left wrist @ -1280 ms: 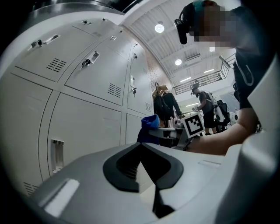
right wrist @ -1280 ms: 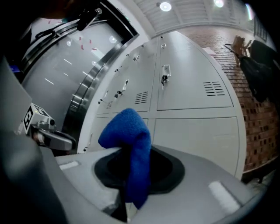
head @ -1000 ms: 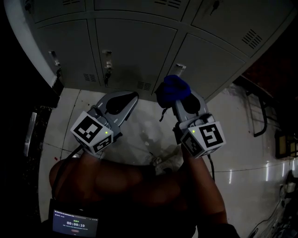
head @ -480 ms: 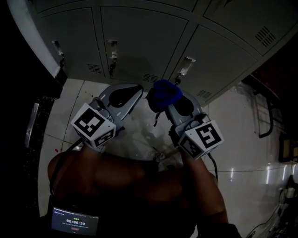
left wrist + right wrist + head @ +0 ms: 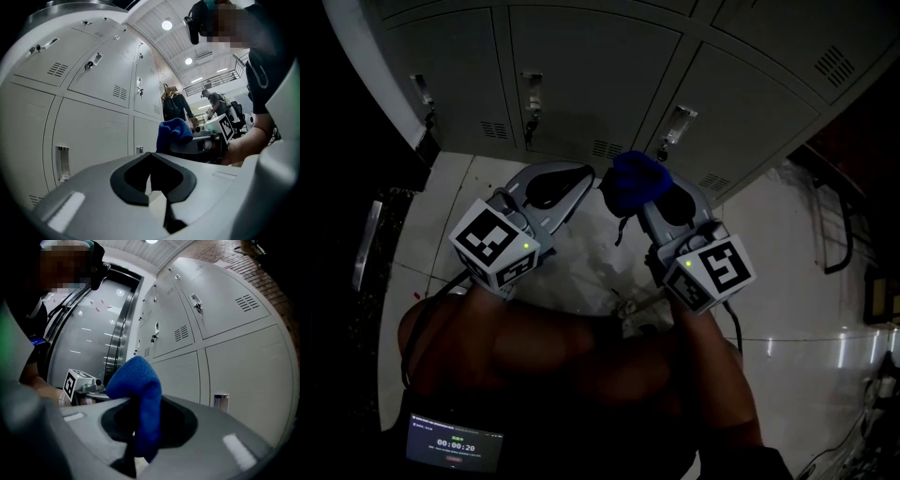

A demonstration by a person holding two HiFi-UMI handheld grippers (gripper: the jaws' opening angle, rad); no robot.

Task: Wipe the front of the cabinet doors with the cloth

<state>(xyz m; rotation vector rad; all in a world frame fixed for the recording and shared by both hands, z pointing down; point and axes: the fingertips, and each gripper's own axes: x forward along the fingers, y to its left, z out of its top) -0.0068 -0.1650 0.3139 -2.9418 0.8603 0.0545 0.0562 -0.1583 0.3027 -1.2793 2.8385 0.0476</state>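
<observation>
The right tongs (image 5: pixel 649 194) are clenched on the blue cloth (image 5: pixel 635 180). It bulges out past their tips in a rounded wad, with a thin tail hanging beneath. The left tongs (image 5: pixel 574 178) are closed on nothing, and their tips meet with barely a slit between them.

Take the latch (image 5: pixel 676 125) on the door straight ahead as the landmark. The cloth sits just short of the latch on the person's side. It looks apart from the metal, though the head view cannot settle how close it is. The left tongs lie left of the latch and further back from it, just beside the cloth. The grey cabinet doors (image 5: pixel 572 75) spread left and right of the latch, and a row of vent slots (image 5: pixel 607 148) lies down and to its left. The pale floor (image 5: pixel 787 272) begins right under the latch.

The step in hand looks like bringing the cloth to the door face, and wiping seems not yet begun. To do it well:
- Lead with the soft wad so the hard tips never scrape the paint.
- Keep the clench firm, since only a fold is pinched and drag could pull it free.
- Press lightly and sweep along the panel beside the latch, then work round the latch, where the hanging tail could snag.
- Keep the idle left tongs back from the latch so the two tools do not knock.
</observation>
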